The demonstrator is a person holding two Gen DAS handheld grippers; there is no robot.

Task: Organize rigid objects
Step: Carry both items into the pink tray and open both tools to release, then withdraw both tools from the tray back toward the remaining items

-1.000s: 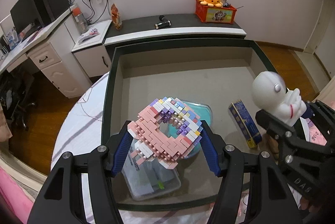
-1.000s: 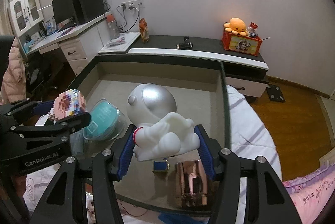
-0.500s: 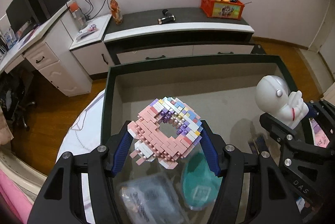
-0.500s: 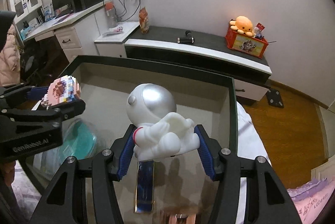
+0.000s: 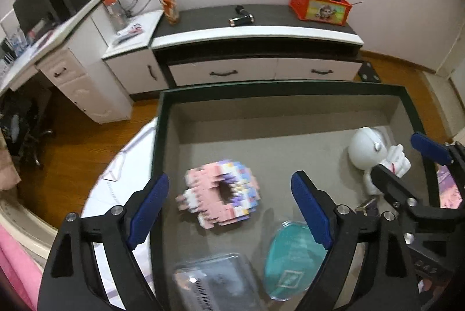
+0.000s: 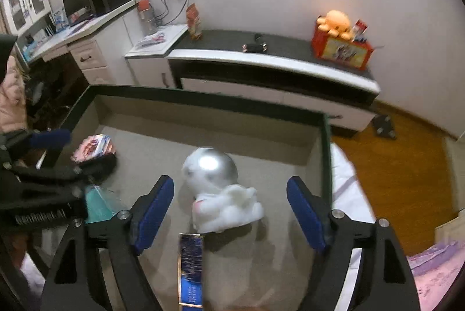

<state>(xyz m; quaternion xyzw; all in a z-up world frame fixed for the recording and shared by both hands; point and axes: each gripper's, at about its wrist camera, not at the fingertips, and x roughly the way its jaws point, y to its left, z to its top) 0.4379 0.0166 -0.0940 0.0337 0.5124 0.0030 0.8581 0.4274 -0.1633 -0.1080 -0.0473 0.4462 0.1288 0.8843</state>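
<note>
A: The pink brick model (image 5: 219, 196) and the astronaut figure (image 6: 222, 191), clamped a second ago, are now lying loose on the box floor.

B: Yes, the left gripper (image 5: 229, 207) and right gripper (image 6: 231, 210) are opening wide around them. The box wall (image 6: 325, 154) is crowding the right side; open floor is waiting behind.

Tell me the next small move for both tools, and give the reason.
Probably lift both tools straight up out of the box. Their jaws are opening, and the brick model and astronaut figure lie free between the pads on the box floor.
</note>
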